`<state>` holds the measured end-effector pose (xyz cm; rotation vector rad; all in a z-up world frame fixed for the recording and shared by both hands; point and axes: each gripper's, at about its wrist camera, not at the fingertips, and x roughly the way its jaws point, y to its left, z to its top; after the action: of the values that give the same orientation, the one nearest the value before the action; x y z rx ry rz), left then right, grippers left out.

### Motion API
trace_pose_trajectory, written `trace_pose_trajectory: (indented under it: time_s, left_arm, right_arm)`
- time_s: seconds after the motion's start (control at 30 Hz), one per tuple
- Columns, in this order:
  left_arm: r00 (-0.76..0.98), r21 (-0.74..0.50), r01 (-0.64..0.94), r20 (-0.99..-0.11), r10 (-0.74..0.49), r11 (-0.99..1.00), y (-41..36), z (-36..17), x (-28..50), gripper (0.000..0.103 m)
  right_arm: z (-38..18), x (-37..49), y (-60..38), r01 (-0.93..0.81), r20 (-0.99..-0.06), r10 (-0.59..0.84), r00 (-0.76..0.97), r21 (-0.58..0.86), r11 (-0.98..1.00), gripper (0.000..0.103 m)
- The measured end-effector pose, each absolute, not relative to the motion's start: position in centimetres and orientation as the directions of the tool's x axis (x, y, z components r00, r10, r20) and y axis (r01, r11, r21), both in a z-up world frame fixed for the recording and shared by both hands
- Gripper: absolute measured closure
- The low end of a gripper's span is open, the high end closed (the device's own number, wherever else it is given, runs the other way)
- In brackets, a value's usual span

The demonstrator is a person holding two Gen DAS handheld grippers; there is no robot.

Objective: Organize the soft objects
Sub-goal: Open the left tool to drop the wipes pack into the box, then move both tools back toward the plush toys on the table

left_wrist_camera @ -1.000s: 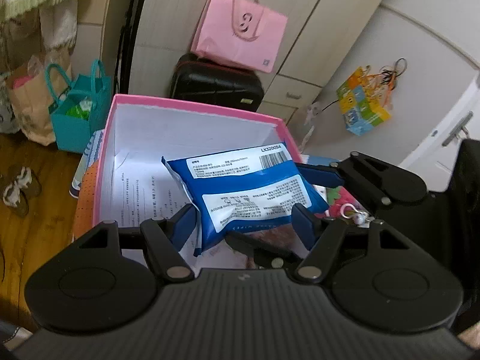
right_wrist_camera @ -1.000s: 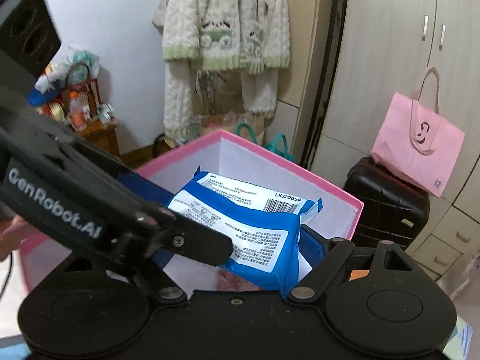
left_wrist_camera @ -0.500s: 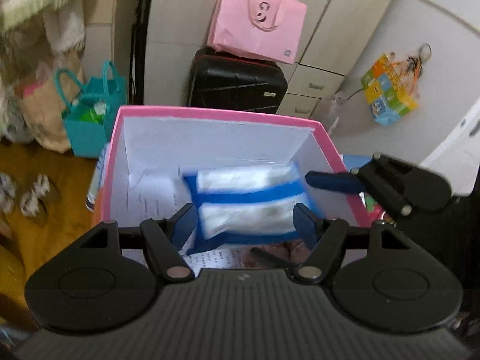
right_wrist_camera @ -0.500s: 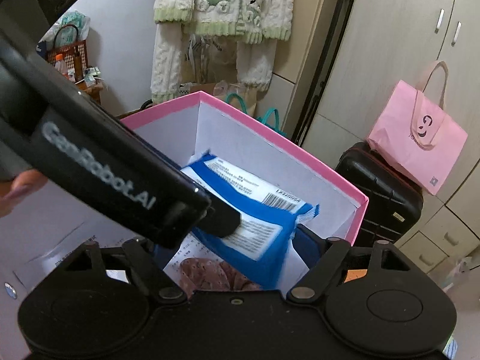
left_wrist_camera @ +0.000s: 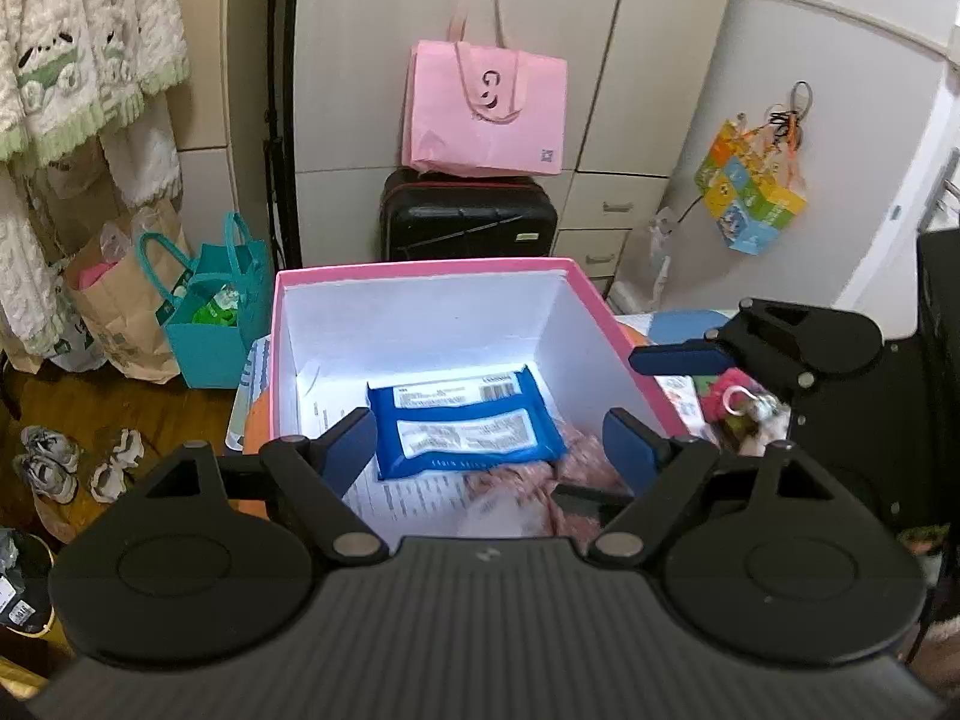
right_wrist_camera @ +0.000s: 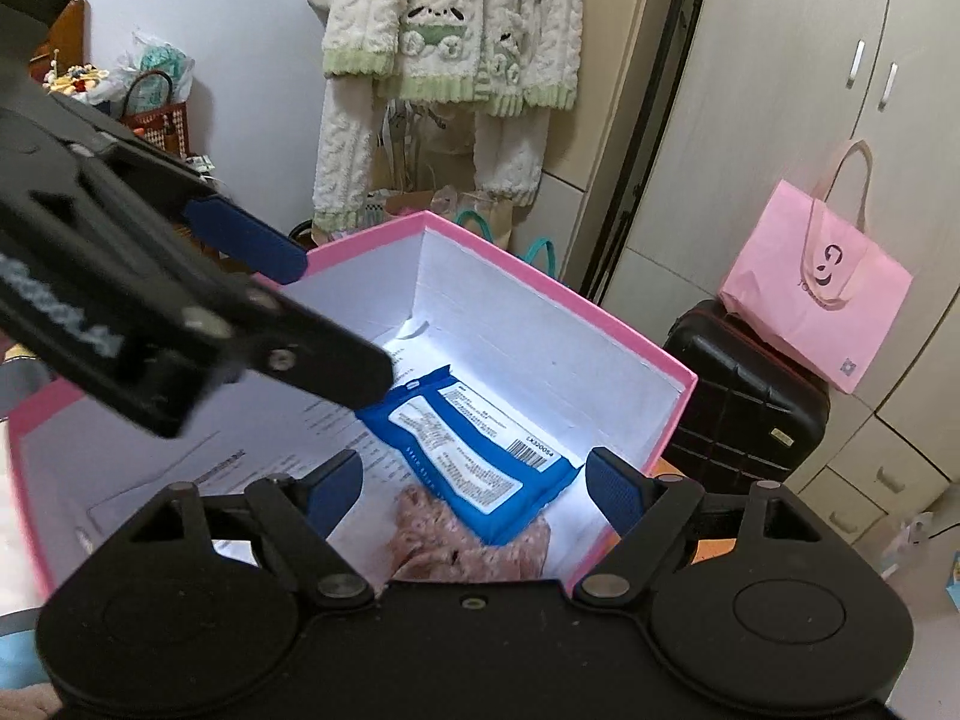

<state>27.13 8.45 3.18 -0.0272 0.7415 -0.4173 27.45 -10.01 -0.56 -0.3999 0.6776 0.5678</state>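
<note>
A blue wet-wipes pack lies flat on the floor of the pink box, half on a pink floral cloth and half on a printed sheet. My left gripper hangs above the box, its jaws opening, and no pad touches the pack below. The right gripper also stands open over the box's near corner with nothing in it. In the right wrist view the left gripper's black body crosses the left side and hides part of the box.
A black suitcase with a pink tote bag on it stands behind the box. Teal bag and paper bags sit on the floor to the left, with shoes. Colourful toys lie right of the box.
The blue pack, held up between my left gripper's fingers a second ago, has dropped and now lies in the box. The left gripper widened and rose; the right stayed open.
</note>
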Motion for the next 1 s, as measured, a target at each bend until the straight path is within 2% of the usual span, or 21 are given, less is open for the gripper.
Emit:
trace_pose_trajectory:
  time_s: [0.23,0.47,0.73,1.0]
  left_arm:
    - [0.667,-0.168,0.389,-0.627,-0.402,0.906,8.6,4.9,23.3,0.019]
    - [0.61,-0.241,0.441,-0.626,-0.485,0.865,8.3,6.4,20.3,0.014]
    - [0.625,-0.132,0.554,-0.586,-0.516,0.822,5.2,7.4,14.8,0.012]
    - [0.542,-0.113,0.658,-0.614,-0.573,0.744,0.5,6.3,11.6,0.012]
  right_arm:
    - [1.3,23.8,-11.1,-0.624,-0.658,0.385,0.647,-0.166,0.764,0.018]
    - [3.2,20.0,-13.0,-0.608,-0.632,0.392,0.669,-0.162,0.777,0.018]
    - [4.0,14.5,-18.5,-0.554,-0.608,0.363,0.706,-0.155,0.818,0.018]
    - [1.6,9.5,-25.5,-0.436,-0.631,0.258,0.732,-0.142,0.889,0.018]
